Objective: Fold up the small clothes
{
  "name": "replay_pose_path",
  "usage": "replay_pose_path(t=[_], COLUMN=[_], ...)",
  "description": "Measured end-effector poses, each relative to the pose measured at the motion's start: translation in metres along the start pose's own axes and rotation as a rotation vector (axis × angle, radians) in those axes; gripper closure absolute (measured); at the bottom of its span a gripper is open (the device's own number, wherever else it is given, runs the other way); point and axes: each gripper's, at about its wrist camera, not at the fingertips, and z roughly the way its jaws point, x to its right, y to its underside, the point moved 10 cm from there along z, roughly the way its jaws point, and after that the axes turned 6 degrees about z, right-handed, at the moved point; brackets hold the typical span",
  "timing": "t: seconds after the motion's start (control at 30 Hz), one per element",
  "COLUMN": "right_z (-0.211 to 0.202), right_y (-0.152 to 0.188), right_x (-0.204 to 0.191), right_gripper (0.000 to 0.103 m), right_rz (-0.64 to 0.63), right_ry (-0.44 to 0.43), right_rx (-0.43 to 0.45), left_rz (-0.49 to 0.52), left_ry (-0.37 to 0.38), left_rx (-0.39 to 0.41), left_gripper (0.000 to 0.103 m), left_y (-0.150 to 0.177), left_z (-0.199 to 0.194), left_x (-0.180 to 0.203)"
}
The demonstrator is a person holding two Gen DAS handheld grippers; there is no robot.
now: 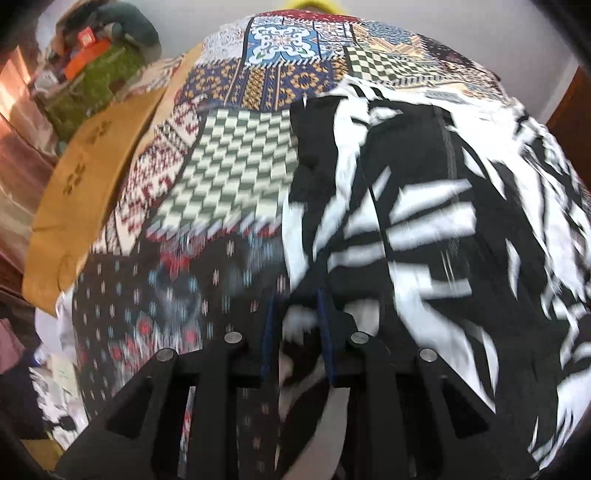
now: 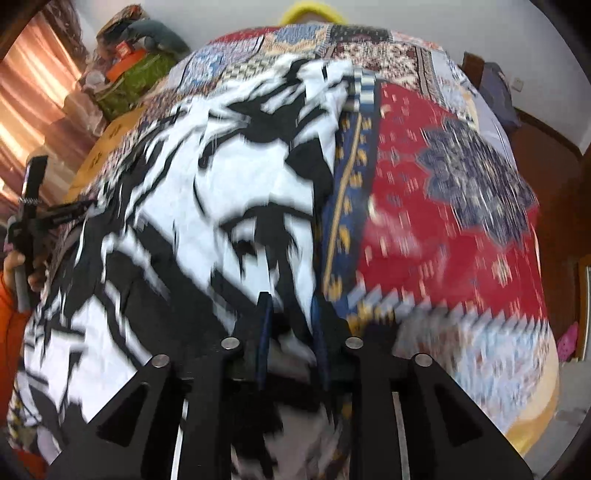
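Note:
A black and white patterned garment (image 1: pixel 406 221) (image 2: pixel 221 177) lies spread on a patchwork cover (image 1: pixel 236 166) (image 2: pixel 443 221). Its left edge is bunched between the blue pads of my left gripper (image 1: pixel 297 299), which is shut on the cloth. My right gripper (image 2: pixel 291 299) is shut on the garment's right edge, where the cloth meets the red patch of the cover. At the far left of the right wrist view the left gripper (image 2: pixel 31 206) shows from the side, held by a hand (image 2: pixel 14 262) with an orange sleeve. Both views are blurred.
A tan cardboard sheet (image 1: pixel 85 177) lies along the cover's left edge. Behind it is a pile of bags and boxes (image 1: pixel 99 81) (image 2: pixel 133 74) beside a curtain (image 2: pixel 37 92). A yellow object (image 2: pixel 314 14) sits at the far edge. Brown floor (image 2: pixel 554 206) shows on the right.

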Motion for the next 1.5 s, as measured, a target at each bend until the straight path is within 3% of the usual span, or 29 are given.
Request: replay_pose_path(t=[0.1,0.17,0.3,0.4,0.47,0.63,0.7,0.73,0.8,0.83,0.87,1.0,1.13,1.23,1.33,1.5], right_z=[-0.007,-0.014,-0.032,-0.057,-0.070,-0.060,-0.047,-0.039,-0.031,-0.031,-0.033,-0.058,-0.094,-0.105,-0.108,-0.105], right_y=[0.020,0.030,0.046,0.051,0.055,0.074,0.083,0.087,0.091,0.092,0.091,0.082,0.073,0.075,0.075,0.078], right_x=[0.005,0.011,0.018,0.023,0.025,0.019,0.014,0.008,-0.005,-0.010,-0.013,-0.020,-0.010,0.000,0.012,0.020], right_gripper=[0.083,0.083,0.083,0.070,0.056,0.054,0.054,0.055,0.075,0.081,0.086,0.093,0.094,0.094,0.094,0.091], right_rz=[-0.017,0.002,0.057,0.119,0.141,0.150,0.153,0.152,0.136,0.126,0.117,0.094,0.116,0.119,0.145,0.167], right_ry=[0.018,0.019,0.008,-0.024,-0.029,-0.049,-0.064,-0.079,-0.116,-0.122,-0.115,-0.115,-0.101,-0.044,0.015,0.037], right_rx=[-0.021,-0.019,0.021,0.106,0.152,0.126,0.096,0.075,0.062,0.059,0.065,0.130,0.215,0.243,0.266,0.243], left_rz=[0.027,0.037,0.019,-0.004,-0.012,-0.020,-0.027,-0.030,-0.034,-0.031,-0.023,0.026,-0.025,-0.063,-0.106,-0.158], left_ry=[0.010,0.000,0.017,0.020,0.021,0.054,0.069,0.075,0.115,0.120,0.112,0.003,-0.057,-0.127,-0.119,0.027], left_rx=[0.006,0.019,0.016,0.027,0.034,0.006,-0.010,-0.005,0.010,0.011,0.011,0.088,0.151,0.151,0.104,0.081], left_gripper=[0.074,0.065,0.062,0.054,0.040,0.038,0.041,0.050,0.074,0.093,0.099,0.102,0.103,0.103,0.103,0.099], left_y=[0.025,0.039,0.061,0.075,0.085,0.121,0.130,0.134,0.136,0.135,0.134,0.117,0.098,0.092,0.095,0.104], left_z=[-0.015,-0.026,-0.042,-0.057,-0.066,-0.070,-0.066,-0.066,-0.068,-0.070,-0.072,-0.090,-0.107,-0.104,-0.089,-0.085], left_x=[0.002,0.002,-0.002,-0.008,-0.010,-0.006,-0.002,0.000,0.009,0.012,0.015,0.009,-0.015,-0.042,-0.057,-0.048])
